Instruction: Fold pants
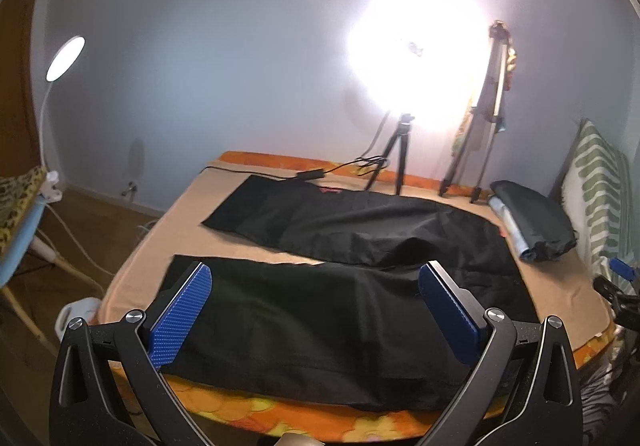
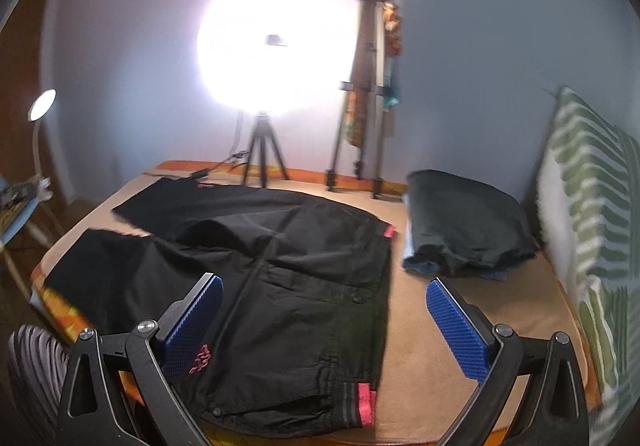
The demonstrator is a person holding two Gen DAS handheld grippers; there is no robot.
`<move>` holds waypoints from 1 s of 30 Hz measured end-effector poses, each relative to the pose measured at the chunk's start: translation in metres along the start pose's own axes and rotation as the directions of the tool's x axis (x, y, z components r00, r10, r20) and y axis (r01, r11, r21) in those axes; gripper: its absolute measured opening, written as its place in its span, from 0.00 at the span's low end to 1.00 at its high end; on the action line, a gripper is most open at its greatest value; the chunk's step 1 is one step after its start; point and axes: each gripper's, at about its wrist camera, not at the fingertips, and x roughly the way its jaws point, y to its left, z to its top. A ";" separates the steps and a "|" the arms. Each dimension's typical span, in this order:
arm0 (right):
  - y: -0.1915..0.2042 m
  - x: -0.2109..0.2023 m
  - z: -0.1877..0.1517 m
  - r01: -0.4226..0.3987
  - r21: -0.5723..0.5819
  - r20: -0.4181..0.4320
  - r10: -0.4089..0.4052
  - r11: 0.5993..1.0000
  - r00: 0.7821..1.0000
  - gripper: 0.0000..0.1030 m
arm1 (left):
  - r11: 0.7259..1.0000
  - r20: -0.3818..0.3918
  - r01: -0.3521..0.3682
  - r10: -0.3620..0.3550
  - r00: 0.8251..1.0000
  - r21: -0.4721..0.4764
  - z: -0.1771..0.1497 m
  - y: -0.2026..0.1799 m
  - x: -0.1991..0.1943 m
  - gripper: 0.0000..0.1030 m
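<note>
With both my left gripper [image 1: 316, 310] and right gripper [image 2: 324, 322] spread wide and empty, I risk pinching only one layer of the black pants [image 2: 280, 286], dragging the leg at nine o'clock askew.

Left gripper [image 1: 315, 310], right gripper [image 2: 325, 312]: black arms, silver screws, blue textured pads [image 1: 182, 312].

Matt black cloth pants [image 2: 304, 278]; pads [image 1: 182, 316] seemingly ribbed.

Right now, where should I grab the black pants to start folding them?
Take the near leg's hem with the left gripper and the near waistband corner with the right gripper, from the bed's front edge; the pants lie flat, legs apart.
</note>
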 end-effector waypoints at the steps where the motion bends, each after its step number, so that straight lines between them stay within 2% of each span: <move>1: 0.002 0.001 -0.002 -0.016 -0.025 -0.008 0.016 1.000 1.000 1.00 | 1.000 -0.004 -0.012 0.012 1.000 -0.003 -0.001 0.007 0.002 1.00; 5: 0.012 0.010 -0.013 -0.053 -0.121 -0.074 0.044 0.991 0.996 1.00 | 0.999 -0.032 -0.047 0.046 0.998 -0.015 -0.008 0.028 0.010 0.99; 10: 0.031 0.020 -0.031 -0.145 -0.222 -0.150 0.113 0.964 0.982 0.96 | 0.998 -0.081 -0.047 0.045 0.996 -0.031 -0.020 0.047 0.025 0.81; 12: 0.044 0.027 -0.043 -0.209 -0.269 -0.208 0.155 0.940 0.966 0.90 | 0.999 -0.107 -0.045 0.042 0.993 -0.022 -0.025 0.052 0.032 0.76; 14: 0.058 0.035 -0.058 -0.287 -0.307 -0.281 0.202 0.907 0.938 0.81 | 0.999 -0.136 -0.032 0.031 0.990 -0.009 -0.032 0.055 0.040 0.71; 18: 0.084 0.049 -0.086 -0.391 -0.365 -0.390 0.242 0.845 0.889 0.75 | 1.000 -0.187 0.000 -0.005 0.982 -0.025 -0.043 0.062 0.055 0.52; 20: 0.095 0.056 -0.099 -0.415 -0.394 -0.430 0.235 0.820 0.872 0.66 | 0.999 -0.206 0.010 -0.019 0.978 -0.045 -0.049 0.067 0.061 0.51; 22: 0.103 0.063 -0.109 -0.441 -0.406 -0.466 0.234 0.800 0.853 0.61 | 0.999 -0.222 0.014 -0.023 0.975 -0.044 -0.054 0.071 0.065 0.48; 24: 0.110 0.068 -0.115 -0.441 -0.423 -0.476 0.220 0.792 0.851 0.61 | 0.999 -0.232 0.017 -0.025 0.972 -0.036 -0.059 0.074 0.068 0.47; 27: 0.118 0.073 -0.122 -0.423 -0.462 -0.473 0.186 0.779 0.861 0.61 | 1.000 -0.247 0.004 -0.012 0.969 -0.031 -0.064 0.079 0.071 0.47; 30: 0.121 0.077 -0.122 -0.425 -0.465 -0.475 0.186 0.777 0.860 0.60 | 0.999 -0.265 -0.010 -0.003 0.964 -0.049 -0.069 0.087 0.074 0.47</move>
